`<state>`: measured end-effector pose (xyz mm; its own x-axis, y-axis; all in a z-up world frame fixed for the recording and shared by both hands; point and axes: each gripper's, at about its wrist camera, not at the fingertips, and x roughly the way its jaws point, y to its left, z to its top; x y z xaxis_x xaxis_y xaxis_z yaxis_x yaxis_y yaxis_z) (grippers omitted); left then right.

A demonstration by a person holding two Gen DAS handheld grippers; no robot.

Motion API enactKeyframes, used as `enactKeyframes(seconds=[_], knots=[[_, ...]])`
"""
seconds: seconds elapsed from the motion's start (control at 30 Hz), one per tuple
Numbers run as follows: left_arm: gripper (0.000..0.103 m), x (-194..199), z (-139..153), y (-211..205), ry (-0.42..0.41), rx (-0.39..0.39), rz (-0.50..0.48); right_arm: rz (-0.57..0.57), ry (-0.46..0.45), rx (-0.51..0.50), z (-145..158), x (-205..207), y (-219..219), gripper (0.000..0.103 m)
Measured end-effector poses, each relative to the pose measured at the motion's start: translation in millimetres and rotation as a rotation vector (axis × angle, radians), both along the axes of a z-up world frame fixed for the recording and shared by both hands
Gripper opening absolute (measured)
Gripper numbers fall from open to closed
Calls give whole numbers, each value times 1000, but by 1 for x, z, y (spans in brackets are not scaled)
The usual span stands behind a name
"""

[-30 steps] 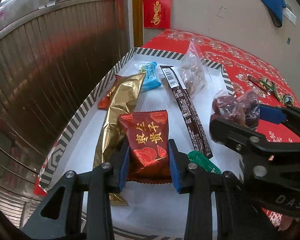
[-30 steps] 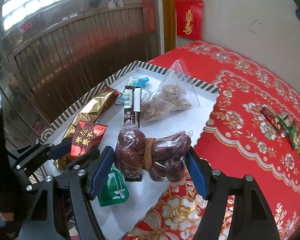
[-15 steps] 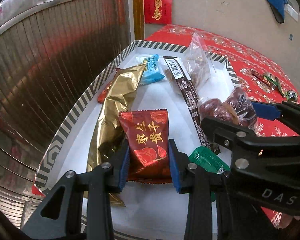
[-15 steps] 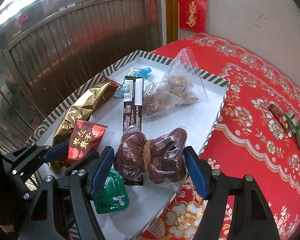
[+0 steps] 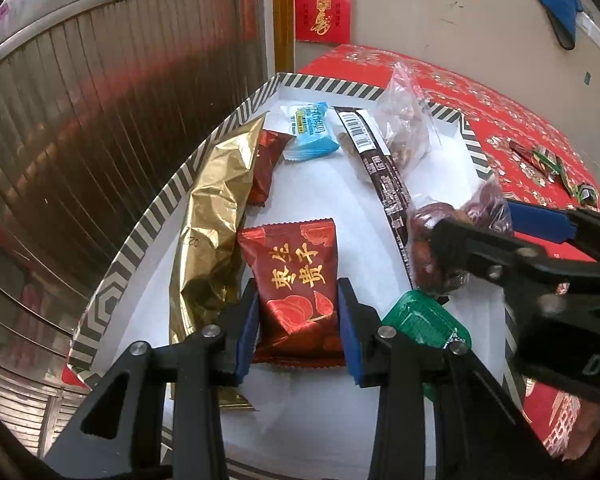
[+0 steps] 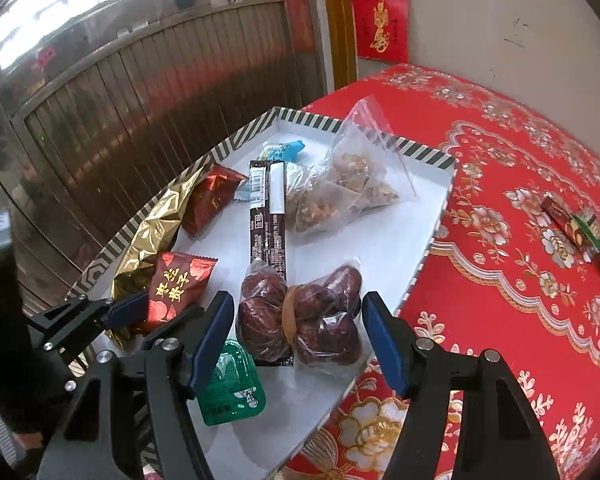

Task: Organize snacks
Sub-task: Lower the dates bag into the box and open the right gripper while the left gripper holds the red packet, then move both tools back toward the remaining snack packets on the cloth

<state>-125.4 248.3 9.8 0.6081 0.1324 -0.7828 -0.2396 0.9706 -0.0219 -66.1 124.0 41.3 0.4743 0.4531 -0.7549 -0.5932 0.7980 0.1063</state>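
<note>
Through your left wrist camera, a white tray (image 5: 380, 216) with a striped rim sits on a red floral tablecloth (image 5: 512, 120), its long left edge beside a ribbed metal shutter (image 5: 100, 120), with a red paper hanging (image 5: 323, 12) on the wall beyond. Your left gripper (image 5: 298, 328) straddles the red snack packet (image 5: 296, 280) near the tray's near edge. Its jaws are opening, and the blue pads (image 5: 247, 332) stand just off the packet's sides, so the packet is let go, lying flat on the tray. A gold foil bag (image 5: 212, 240) lies along the left rim, and a green jelly cup (image 5: 424, 320) sits just right of the gripper. Compared with a second ago, the packet is in the same spot but the pads have eased off it.

Through your right wrist camera, the same tray reaches to the cloth's left edge. Your right gripper (image 6: 298, 338) brackets the bag of dates (image 6: 300, 316), which rests on the tray near its right rim, partly over the long dark bar (image 6: 268, 216). Neither pad touches it, so the jaws are released. Loose candies (image 6: 580, 228) lie well apart on the cloth. A second ago the dates hung above the tray between these jaws; now they lie down on it.
</note>
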Motion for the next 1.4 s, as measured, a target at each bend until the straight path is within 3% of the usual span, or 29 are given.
enactKeyframes(seconds=[0.13,0.23,0.7,0.9,1.2,1.4], knots=[[72,-5,7,-2,-24,-4,-7,-13,-9,27,7,-3,-12,67],[81,-10,17,-7,-57,29,-9,-31,-7,56,10,-4,-25,67],[83,1,42,-55,-84,70,-116,-207,-16,74,12,4,-123,69],[84,17,51,-89,-73,24,-175,-319,-11,43,8,12,-181,69],[84,66,82,-170,-74,68,-287,-426,-14,16,14,26,-253,69],[85,121,85,-209,-21,26,-295,-466,-13,-6,18,38,-289,70]])
